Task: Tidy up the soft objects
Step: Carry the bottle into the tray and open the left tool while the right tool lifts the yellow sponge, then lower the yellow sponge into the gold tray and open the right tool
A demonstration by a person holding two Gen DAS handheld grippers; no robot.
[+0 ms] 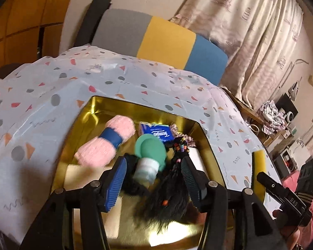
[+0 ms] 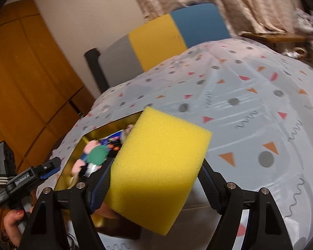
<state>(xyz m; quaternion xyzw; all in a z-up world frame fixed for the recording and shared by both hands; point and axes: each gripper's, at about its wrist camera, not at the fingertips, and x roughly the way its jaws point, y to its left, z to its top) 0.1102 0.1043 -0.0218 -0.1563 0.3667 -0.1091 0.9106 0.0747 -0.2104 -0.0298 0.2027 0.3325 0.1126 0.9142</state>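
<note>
A gold tin (image 1: 167, 116) on the patterned tablecloth holds a pink yarn skein with a blue band (image 1: 106, 143), a blue tissue pack (image 1: 156, 133), a green-capped white piece (image 1: 150, 156) and a black furry bundle with beads (image 1: 171, 189). My left gripper (image 1: 152, 179) hangs open over the tin. The green-capped piece and the black bundle lie between its blue pads, which do not press on them. My right gripper (image 2: 156, 181) is shut on a large yellow sponge (image 2: 160, 162), held above the tin's right edge. That sponge (image 1: 258, 164) also shows at the right of the left wrist view.
The tablecloth (image 2: 250, 114) stretches bare to the right of the tin. A chair back in grey, yellow and blue (image 1: 167, 39) stands behind the table, with a curtain (image 1: 250, 20) beyond. A cluttered shelf (image 1: 271, 116) is at the right. A hand (image 2: 12, 218) grips the left gripper's handle.
</note>
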